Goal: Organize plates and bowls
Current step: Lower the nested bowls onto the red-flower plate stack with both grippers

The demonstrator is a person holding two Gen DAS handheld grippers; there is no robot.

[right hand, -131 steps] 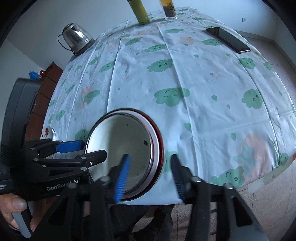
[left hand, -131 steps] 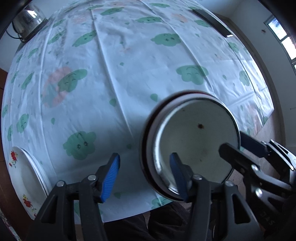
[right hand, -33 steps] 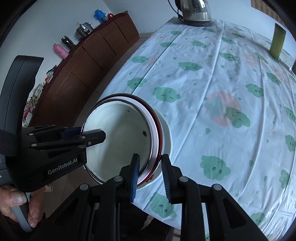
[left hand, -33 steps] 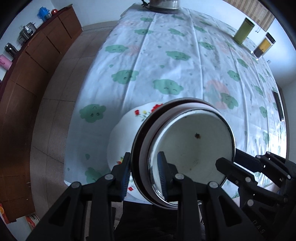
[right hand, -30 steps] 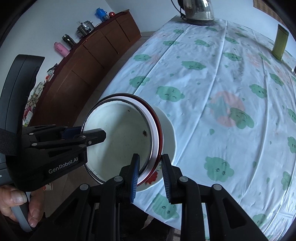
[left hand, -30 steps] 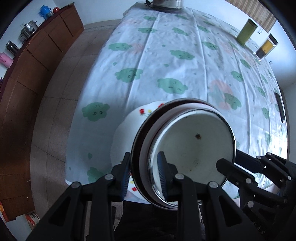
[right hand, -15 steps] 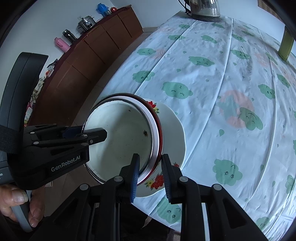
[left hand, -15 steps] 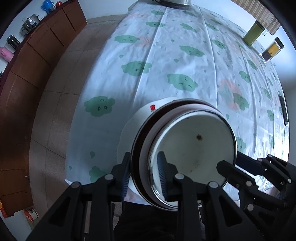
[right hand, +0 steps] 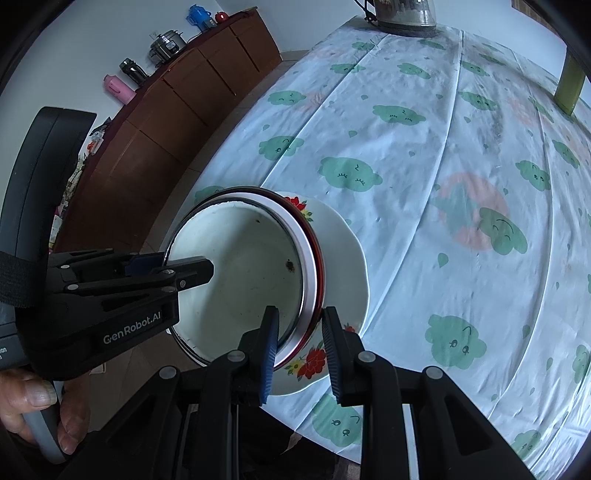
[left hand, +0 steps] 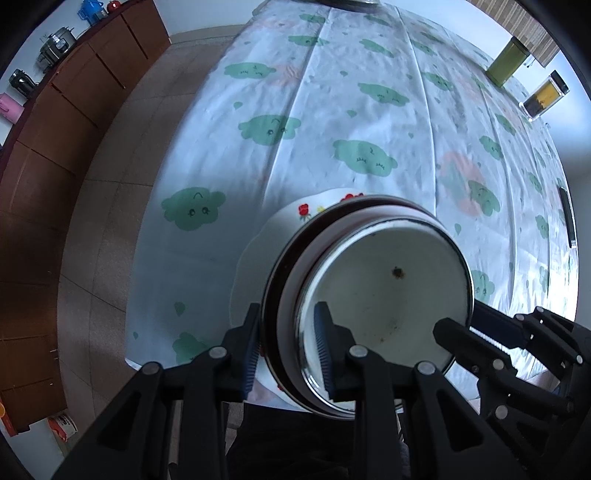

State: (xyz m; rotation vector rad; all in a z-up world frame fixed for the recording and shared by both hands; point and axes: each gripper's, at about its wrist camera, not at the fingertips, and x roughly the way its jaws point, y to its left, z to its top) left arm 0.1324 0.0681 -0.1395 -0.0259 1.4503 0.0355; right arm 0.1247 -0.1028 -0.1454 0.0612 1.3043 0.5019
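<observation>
Bowls (left hand: 384, 295) clamped by both claws over floral plate (right hand: 343, 251); cabinet (right hand: 184, 96) beside.

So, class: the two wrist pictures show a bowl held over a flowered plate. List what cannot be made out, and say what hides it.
- Left wrist view: most of the flowered plate is hidden behind the bowl.
- Both views: whether the bowl touches the plate, since the bowl covers the gap.
- Right wrist view: the kettle is cut off by the top edge.
- Left wrist view: the items on the cabinet are too small to identify.
</observation>
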